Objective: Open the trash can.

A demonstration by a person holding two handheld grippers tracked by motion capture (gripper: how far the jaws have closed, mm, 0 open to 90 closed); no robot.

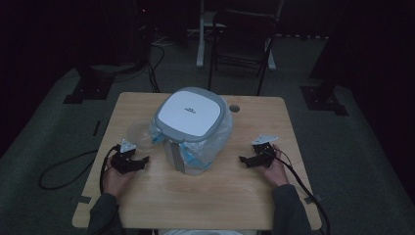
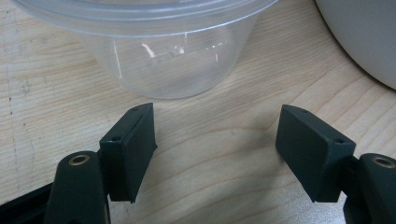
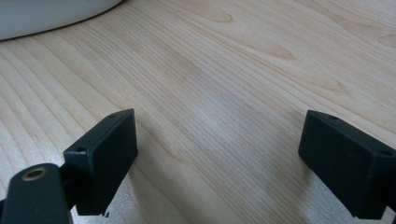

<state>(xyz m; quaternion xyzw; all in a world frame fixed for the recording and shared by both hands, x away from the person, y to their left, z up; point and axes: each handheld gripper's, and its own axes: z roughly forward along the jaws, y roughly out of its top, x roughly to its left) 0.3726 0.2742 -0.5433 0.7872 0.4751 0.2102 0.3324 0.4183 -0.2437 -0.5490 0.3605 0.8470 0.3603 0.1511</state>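
- left gripper: jaws apart, empty, low over the table.
- clear bowl: just ahead of it, left of the bin.
- bin: mid-table, lid on, bag-lined.
- right gripper: jaws apart, empty, right of the bin.

Clear bowl: see-through plastic with a wide rim and a narrower rounded base, standing upright and empty on the wooden surface; it sits just ahead of the left gripper, a little left of the midline between its spread jaws, not touching them.
Bin: white body lined with a clear bag, closed by a square white lid with a grey border; upright, between the two grippers, near the left gripper's right side and well ahead of the right gripper, to its left.
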